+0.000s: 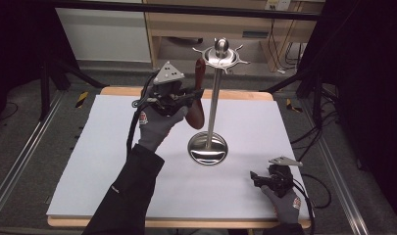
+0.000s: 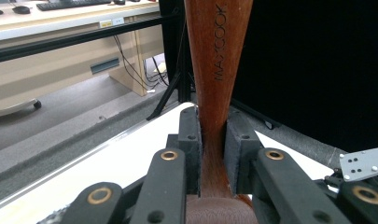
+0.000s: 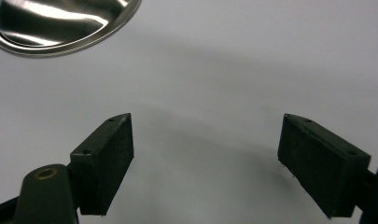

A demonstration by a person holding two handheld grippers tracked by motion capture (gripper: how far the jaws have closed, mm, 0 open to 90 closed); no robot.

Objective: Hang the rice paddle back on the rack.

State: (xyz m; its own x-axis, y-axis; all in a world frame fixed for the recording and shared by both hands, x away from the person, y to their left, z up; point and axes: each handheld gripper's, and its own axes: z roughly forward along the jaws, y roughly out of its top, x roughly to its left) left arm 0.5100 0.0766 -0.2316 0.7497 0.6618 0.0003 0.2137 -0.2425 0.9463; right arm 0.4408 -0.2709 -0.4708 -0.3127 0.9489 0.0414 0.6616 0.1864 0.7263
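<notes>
A steel utensil stand (image 1: 213, 98) rises from a round base (image 1: 207, 148) in the middle of the white table top; its hook ring (image 1: 221, 56) is at the top. My left gripper (image 1: 192, 95) is raised left of the pole and shut on a brown wooden utensil (image 1: 198, 93), held upright with its handle tip near the hook ring. In the left gripper view the handle (image 2: 216, 70), marked MAYCOOK, runs up between the pads (image 2: 191, 140). My right gripper (image 1: 255, 177) rests low at the front right, open and holding nothing (image 3: 205, 163), with the base's rim (image 3: 60, 28) ahead.
The white sheet (image 1: 108, 161) covers a wooden table. Beyond the far edge stand a wooden desk (image 1: 235, 24) with cables and black tripod legs (image 1: 294, 78). Metal rails (image 1: 19, 161) run along the floor on both sides.
</notes>
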